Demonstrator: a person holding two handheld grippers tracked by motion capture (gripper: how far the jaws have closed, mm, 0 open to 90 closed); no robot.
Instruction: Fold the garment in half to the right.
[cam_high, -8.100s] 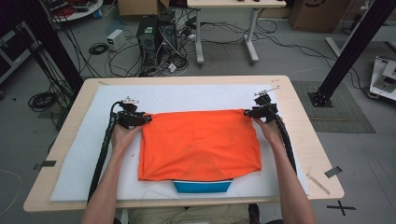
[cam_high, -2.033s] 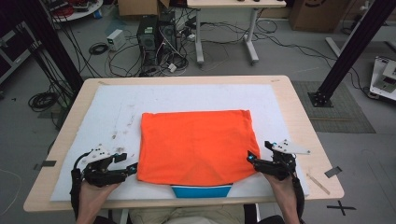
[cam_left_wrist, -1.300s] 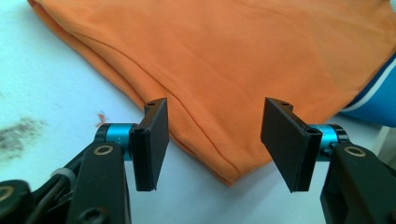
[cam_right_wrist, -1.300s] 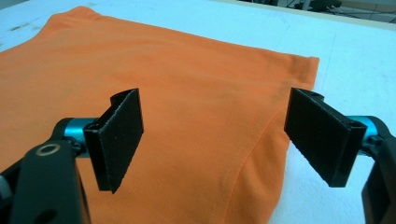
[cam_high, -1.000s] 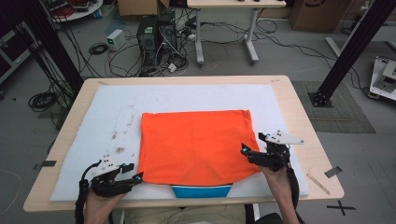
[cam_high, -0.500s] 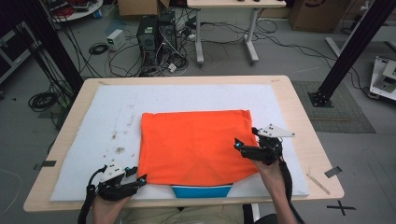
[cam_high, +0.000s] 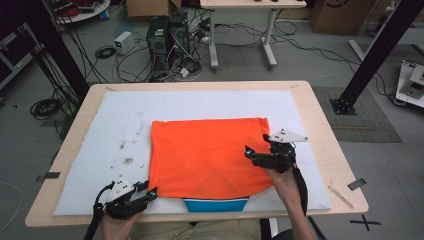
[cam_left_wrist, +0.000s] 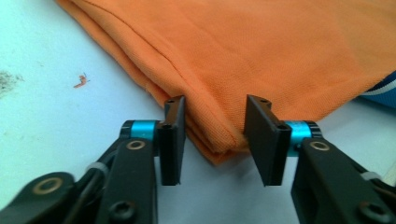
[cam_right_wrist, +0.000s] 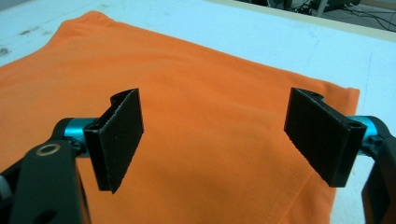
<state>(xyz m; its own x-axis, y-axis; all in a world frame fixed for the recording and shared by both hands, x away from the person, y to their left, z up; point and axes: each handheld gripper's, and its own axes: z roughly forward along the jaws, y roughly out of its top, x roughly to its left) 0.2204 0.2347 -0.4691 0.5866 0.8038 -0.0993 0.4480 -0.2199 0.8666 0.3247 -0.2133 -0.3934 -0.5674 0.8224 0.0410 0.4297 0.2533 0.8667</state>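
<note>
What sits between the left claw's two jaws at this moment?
In the left gripper view, the near corner of the folded orange garment lies between the left claw jaws, which have just been closing; gaps remain on both sides.

I see the orange garment (cam_high: 207, 155) lying folded flat on the white surface (cam_high: 115, 125), forming a rough rectangle slightly right of centre. Its far edge runs straight and parallel to the far side of the surface; its near edge bows outward toward me. Shallow creases cross the near half. The fabric is a fine knit, plain orange, with stitched hems. In the left gripper view, the near-left corner (cam_left_wrist: 219, 149) shows several stacked layers, their folded edges aligned. A blue part with a white stripe (cam_high: 216, 204) protrudes from under the near edge, at its middle. In the right gripper view, the top layer lies smooth.
</note>
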